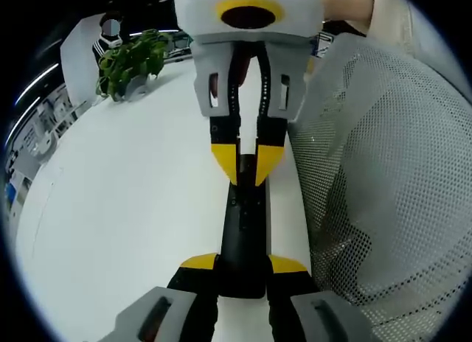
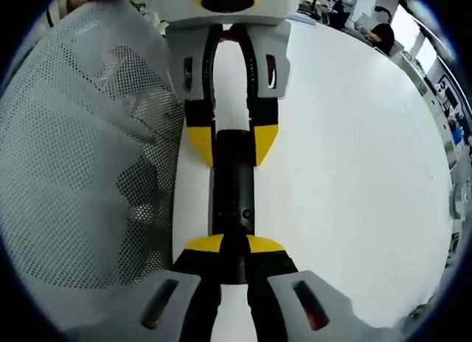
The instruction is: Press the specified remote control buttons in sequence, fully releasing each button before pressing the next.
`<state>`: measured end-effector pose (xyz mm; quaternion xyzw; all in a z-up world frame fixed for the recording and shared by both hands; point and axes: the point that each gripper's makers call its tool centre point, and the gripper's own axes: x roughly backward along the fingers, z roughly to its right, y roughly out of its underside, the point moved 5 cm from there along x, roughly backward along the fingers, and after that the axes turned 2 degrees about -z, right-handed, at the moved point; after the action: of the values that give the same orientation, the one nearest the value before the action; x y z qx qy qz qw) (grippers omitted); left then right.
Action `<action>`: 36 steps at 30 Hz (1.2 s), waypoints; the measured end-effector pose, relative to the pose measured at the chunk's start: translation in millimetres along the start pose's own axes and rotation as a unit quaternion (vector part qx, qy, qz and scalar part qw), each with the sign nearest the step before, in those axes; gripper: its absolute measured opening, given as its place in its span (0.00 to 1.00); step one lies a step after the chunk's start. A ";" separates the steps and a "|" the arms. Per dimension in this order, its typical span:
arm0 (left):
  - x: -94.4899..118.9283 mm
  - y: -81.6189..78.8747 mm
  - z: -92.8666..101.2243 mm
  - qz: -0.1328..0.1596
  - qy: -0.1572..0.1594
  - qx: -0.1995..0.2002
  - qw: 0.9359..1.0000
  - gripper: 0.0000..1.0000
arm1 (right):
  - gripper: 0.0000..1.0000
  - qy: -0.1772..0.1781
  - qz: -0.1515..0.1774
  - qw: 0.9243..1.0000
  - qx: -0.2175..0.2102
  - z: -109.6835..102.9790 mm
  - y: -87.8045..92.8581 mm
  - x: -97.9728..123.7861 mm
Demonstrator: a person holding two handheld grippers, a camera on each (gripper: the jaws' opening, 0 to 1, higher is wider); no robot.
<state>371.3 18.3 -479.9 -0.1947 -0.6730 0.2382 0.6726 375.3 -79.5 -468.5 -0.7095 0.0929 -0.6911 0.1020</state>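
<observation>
Left tool (image 1: 243,264) is clamped on one end of the black remote control (image 1: 245,224), its yellow-tipped jaws pressed against both sides of the slim body. Right tool (image 2: 232,246) grips the opposite end of the same remote control (image 2: 233,187) in like fashion, jaws closed against its sides. The remote thus spans between the two tools, which face each other tip to tip along its length; each tool appears at the far end of the remote in the other's view. The remote sits low over the white tabletop (image 1: 125,202); whether it rests on the surface or is held just above it cannot be determined. Small buttons show faintly on the dark face. A white mesh-covered object (image 1: 383,194) lies just beside the remote. A green potted plant (image 1: 133,62) stands well apart at the tabletop's far edge.
</observation>
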 end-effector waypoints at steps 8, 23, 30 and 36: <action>0.1 0.1 -0.2 0.001 0.001 0.001 1.000 0.24 | 0.09 0.003 0.021 1.000 -0.021 -1.6 4.2 3.3; -0.1 0.2 -0.2 0.002 0.000 0.001 1.000 0.24 | 0.07 0.020 0.073 0.997 -0.034 -1.5 6.0 1.6; -0.2 0.2 -0.2 0.002 0.000 0.000 1.000 0.24 | 0.07 0.022 0.047 0.999 -0.011 -2.2 2.8 1.0; -0.1 0.2 -0.1 0.002 0.001 0.000 1.000 0.24 | 0.07 0.009 0.020 1.000 -0.009 -0.2 -0.3 -0.4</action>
<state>371.3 18.5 -480.1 -0.1958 -0.6723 0.2392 0.6727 375.1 -79.1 -468.8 -0.7021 0.1144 -0.6944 0.1085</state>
